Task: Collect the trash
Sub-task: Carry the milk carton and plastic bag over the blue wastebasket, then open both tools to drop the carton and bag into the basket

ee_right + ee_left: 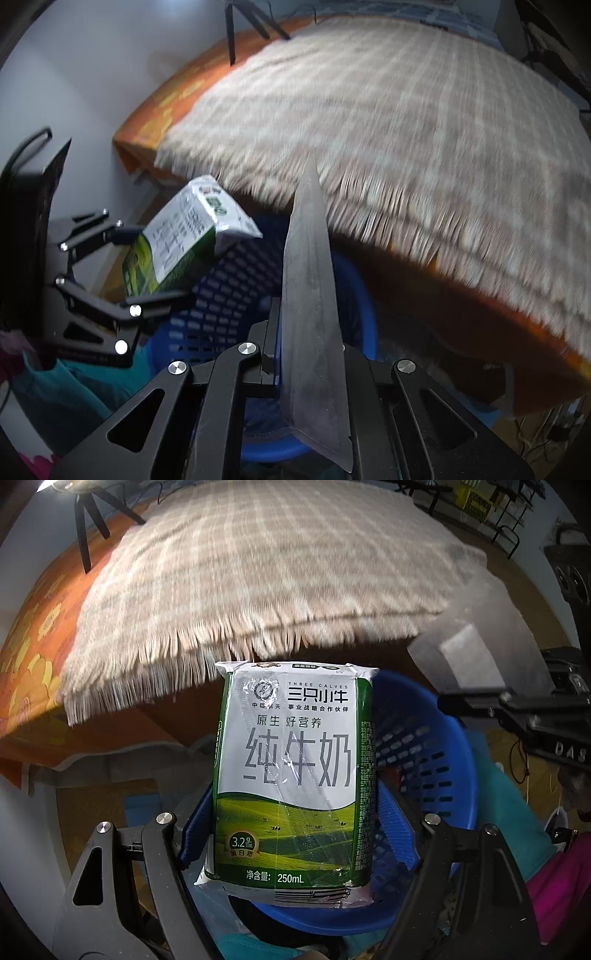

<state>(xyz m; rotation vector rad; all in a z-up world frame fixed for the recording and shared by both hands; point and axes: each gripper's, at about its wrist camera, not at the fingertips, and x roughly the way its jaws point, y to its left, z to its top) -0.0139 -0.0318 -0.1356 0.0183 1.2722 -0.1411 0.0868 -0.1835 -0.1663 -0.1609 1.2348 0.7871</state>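
Left wrist view: we see the left claw (295, 830) clenched on a milk carton (295, 782), its ribbed blue pads (397, 830) pressing the carton's two narrow sides. The carton is a soft, slightly crumpled rectangular pack, glossy white above and printed with green pasture below, held upright over a blue basket (424, 746). The basket is round moulded plastic with rows of slotted holes in its wall; it sits at 4 o'clock from the carton. At 12 o'clock lies a bed covered by a beige checked blanket (258, 565) of coarse weave, its fringed edge hanging over an orange floral sheet (33, 646).

Right wrist view: we see the right claw (310, 369) gripping a thin, flat grey sheet (310, 295), matte and smudged, tapering to a point at 12 o'clock; we cannot tell its material. At 9 o'clock the left claw (162, 266) holds the carton (184, 236) tilted, above the basket's (221, 306) perforated wall. The blanket (406, 129), blurred, fills the field from 12 to 3 o'clock, with the sheet (166, 107) showing at its far edge.
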